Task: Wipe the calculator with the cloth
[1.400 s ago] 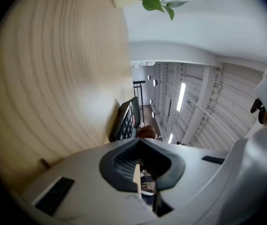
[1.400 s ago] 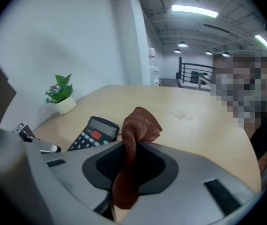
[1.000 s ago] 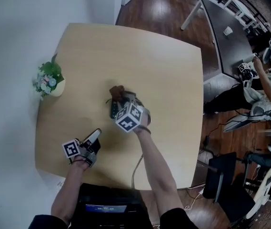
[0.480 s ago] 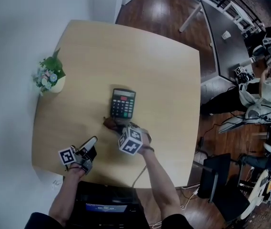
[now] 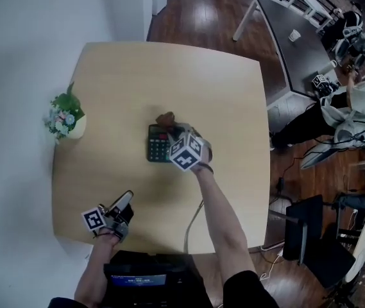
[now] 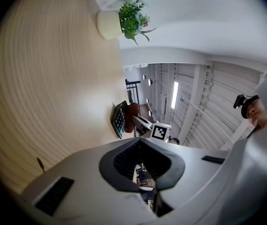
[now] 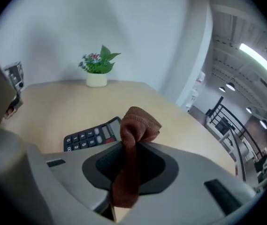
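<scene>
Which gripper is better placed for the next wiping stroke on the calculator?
Right. The right gripper grips the brown cloth right at the calculator; the left gripper is shut, empty, and well away near the table edge.

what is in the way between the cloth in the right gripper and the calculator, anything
Nothing visible. The right gripper is shut on the brown cloth, whose bunched end sits right at the calculator with nothing between them. The flower pot and the left gripper are well off to the side.
</scene>
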`<act>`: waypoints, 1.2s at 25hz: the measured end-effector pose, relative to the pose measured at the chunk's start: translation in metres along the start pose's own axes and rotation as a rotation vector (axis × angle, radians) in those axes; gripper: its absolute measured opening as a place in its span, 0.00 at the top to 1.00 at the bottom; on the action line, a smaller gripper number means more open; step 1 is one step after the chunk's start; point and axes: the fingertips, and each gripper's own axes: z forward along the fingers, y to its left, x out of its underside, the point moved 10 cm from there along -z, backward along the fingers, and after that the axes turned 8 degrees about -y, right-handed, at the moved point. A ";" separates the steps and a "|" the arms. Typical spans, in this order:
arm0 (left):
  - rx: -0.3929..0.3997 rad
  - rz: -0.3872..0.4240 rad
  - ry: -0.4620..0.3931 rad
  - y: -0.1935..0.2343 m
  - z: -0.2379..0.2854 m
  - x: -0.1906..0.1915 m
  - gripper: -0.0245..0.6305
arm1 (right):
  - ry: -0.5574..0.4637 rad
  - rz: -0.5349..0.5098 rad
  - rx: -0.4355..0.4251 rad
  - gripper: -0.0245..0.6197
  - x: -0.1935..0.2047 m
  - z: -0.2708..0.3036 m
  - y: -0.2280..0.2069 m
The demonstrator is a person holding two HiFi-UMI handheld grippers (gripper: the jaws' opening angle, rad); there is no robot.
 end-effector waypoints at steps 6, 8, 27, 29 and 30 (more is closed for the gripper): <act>-0.006 0.008 0.033 -0.002 0.010 0.001 0.96 | 0.028 -0.207 -0.138 0.84 0.018 -0.012 0.065; -0.009 0.007 0.043 -0.001 0.013 0.003 0.96 | 0.034 -0.258 -0.188 0.84 0.027 -0.023 0.088; -0.022 0.061 0.109 -0.020 0.026 0.009 0.96 | -0.049 -0.033 -0.004 0.84 0.025 -0.015 -0.008; -0.030 0.076 0.118 -0.021 0.025 0.006 0.96 | -0.038 -0.064 -0.034 0.84 0.030 -0.017 0.009; -0.036 0.086 0.124 -0.021 0.025 0.004 0.96 | -0.036 -0.067 -0.045 0.84 0.034 -0.020 0.019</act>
